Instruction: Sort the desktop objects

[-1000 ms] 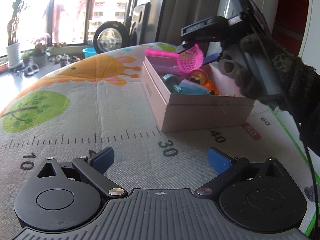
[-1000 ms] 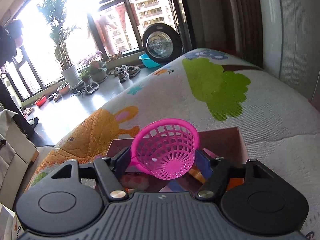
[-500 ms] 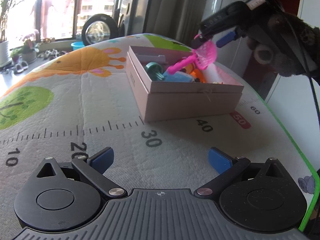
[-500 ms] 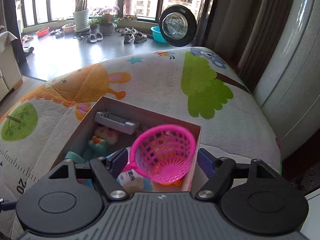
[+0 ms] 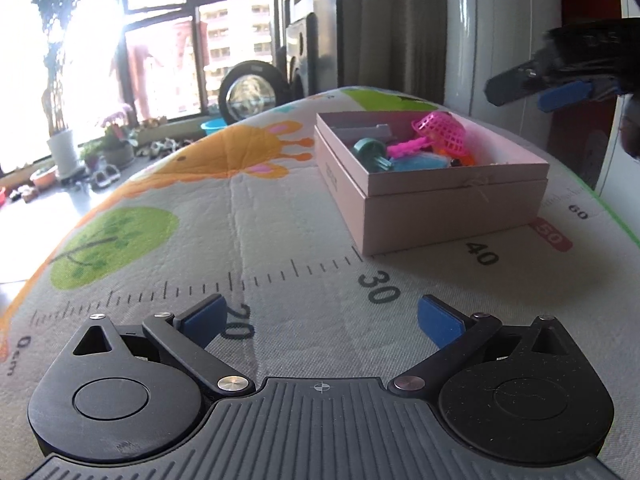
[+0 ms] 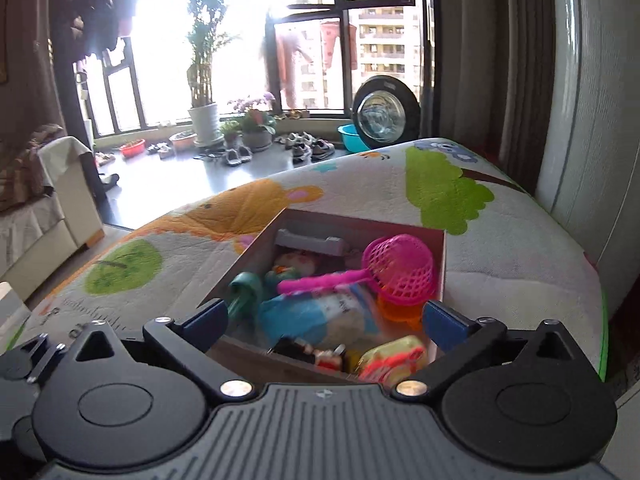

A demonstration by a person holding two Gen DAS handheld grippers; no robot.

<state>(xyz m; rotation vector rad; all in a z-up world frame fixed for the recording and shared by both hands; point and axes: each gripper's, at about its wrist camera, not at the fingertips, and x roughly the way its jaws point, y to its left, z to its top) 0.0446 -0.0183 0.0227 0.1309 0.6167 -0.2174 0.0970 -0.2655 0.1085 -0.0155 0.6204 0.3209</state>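
Right gripper [image 6: 324, 318]: blue-padded jaws opening wide, nothing between them, poised at the near edge of the pale pink cardboard box [image 6: 256, 354]. Pink plastic mesh scoop [image 6: 400, 274] lying inside, at the far right of the box, basket to the right, handle running left across the other toys. Left gripper [image 5: 320, 322]: spread, empty, low over the printed play mat [image 5: 280, 216], box well ahead to its right. Right hand nearer.

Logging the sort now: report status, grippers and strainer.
Left gripper open, empty over the mat. Right gripper opening, nothing between the pads. Pink strainer lying in the box. Nothing in the way.
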